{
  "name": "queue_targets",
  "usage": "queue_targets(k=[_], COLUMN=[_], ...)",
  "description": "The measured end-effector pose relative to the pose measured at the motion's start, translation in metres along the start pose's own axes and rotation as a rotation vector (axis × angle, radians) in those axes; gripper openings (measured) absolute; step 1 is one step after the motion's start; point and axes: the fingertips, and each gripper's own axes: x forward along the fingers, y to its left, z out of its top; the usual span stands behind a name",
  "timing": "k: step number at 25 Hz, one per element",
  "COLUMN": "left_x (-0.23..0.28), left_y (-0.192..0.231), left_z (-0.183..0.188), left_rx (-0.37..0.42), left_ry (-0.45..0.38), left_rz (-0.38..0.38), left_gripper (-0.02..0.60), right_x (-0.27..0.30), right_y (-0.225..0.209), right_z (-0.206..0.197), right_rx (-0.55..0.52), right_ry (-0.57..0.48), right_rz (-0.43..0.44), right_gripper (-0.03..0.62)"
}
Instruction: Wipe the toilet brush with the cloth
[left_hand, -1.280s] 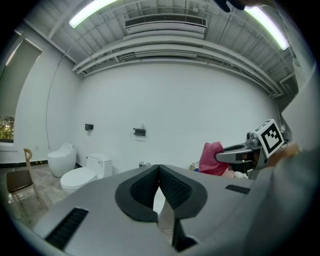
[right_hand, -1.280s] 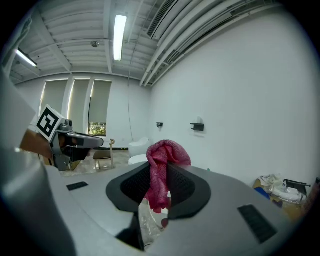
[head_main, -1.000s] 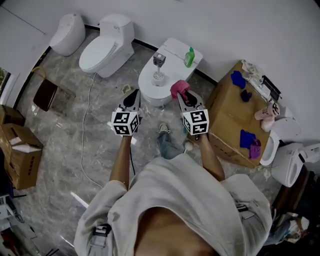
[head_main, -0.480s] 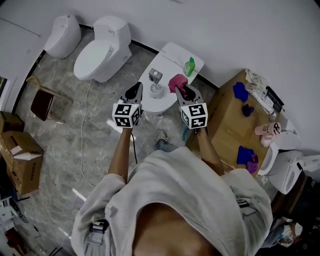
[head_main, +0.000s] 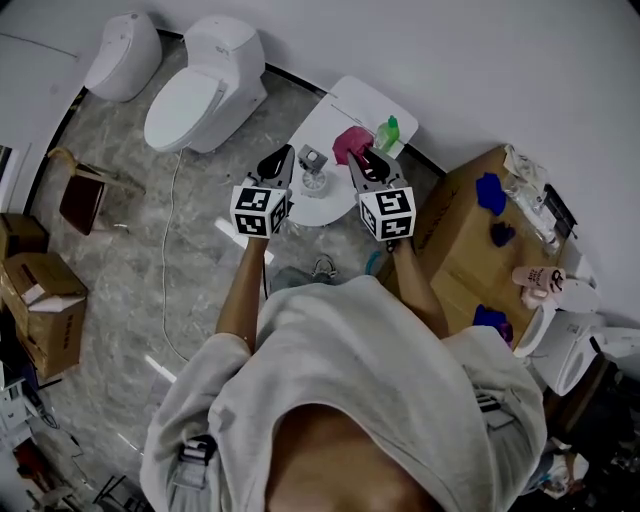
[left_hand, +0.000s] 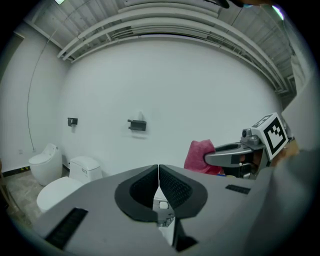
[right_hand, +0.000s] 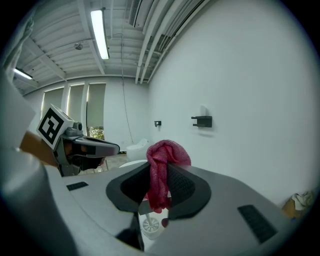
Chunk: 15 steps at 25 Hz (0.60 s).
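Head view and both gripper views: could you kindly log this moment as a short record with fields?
left claw: shut, empty
right claw: shut on the pink cloth
toilet brush: upright in its holder on the toilet, between the claws, not gripped
green bottle: on the toilet, near the wall
wiping: not yet begun

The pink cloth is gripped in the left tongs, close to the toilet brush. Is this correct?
No, the side is wrong: the pink cloth is gripped in the right tongs, close to the toilet brush, as the right gripper view shows.
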Motion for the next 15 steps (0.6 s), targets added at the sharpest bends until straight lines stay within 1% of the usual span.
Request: queue_targets(k=[5, 9, 15], left_x=[0.015, 0.027, 0.043], left_y=[0.008, 0.010, 0.009], left_z=[-0.013, -0.025, -0.046], left_rx=[-0.013, -0.023, -0.011], left_ry=[0.044, 0.085, 0.149], left_rz=[-0.004, -0.044, -0.083], left_gripper=[0.021, 0.021, 0.023], right_x=[0.014, 0.019, 0.020], right_y=[0.002, 0.005, 0.009], right_z=[-0.011, -0.018, -0.027], right_rx=[0.024, 0.046, 0.074], right_ry=[0.035, 0.058, 0.083], right_rz=[0.010, 0.003, -0.023], right_gripper=[0.101, 0.101, 0.101])
